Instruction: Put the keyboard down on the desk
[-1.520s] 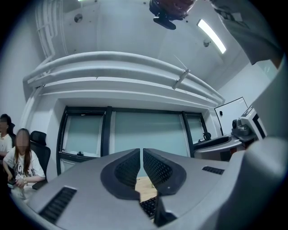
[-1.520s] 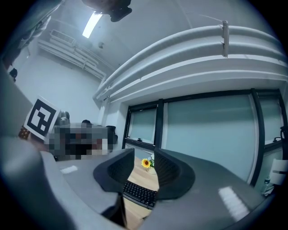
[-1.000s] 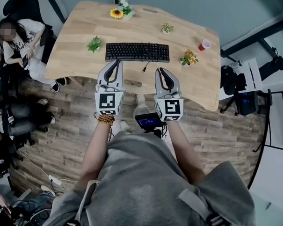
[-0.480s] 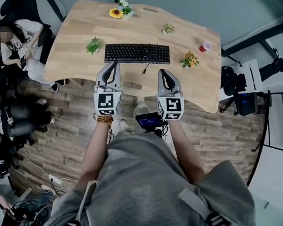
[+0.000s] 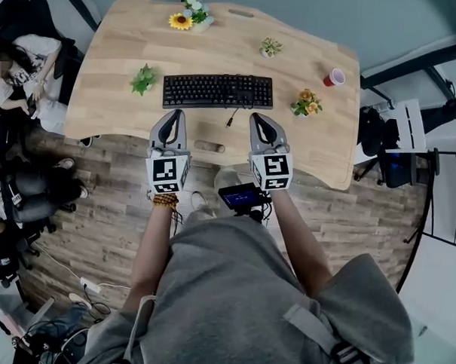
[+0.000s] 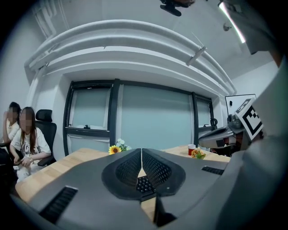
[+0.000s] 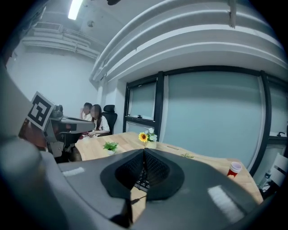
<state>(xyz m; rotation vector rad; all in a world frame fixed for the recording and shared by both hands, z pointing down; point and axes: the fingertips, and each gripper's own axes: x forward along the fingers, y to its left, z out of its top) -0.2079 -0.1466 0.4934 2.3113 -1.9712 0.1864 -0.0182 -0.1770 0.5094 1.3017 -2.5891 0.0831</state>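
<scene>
Keyboard: the keyboard [image 5: 218, 91] lies flat on the desk [image 5: 120, 56], about midway across, with its long side toward the person. Its cable [image 5: 232, 117] trails toward the near edge.
Flanking items: a small green plant [image 5: 143, 80] stands just to its left and a flower pot [image 5: 306, 102] to its right.
Left gripper: the left gripper [image 5: 174, 113] has its jaws pressed together with nothing between them. Its tip is over the desk's near strip, apart from the keyboard.
Right gripper: the right gripper [image 5: 257, 117] is likewise closed and empty, and also clear of the keyboard.
Change: a second ago both tips sat closer to the keyboard's front edge and the right jaws were slightly parted. Now bare wood shows between tips and keys, and the keyboard has not moved.
Meaning: the placing looks complete, and only backing away seems left.
</scene>
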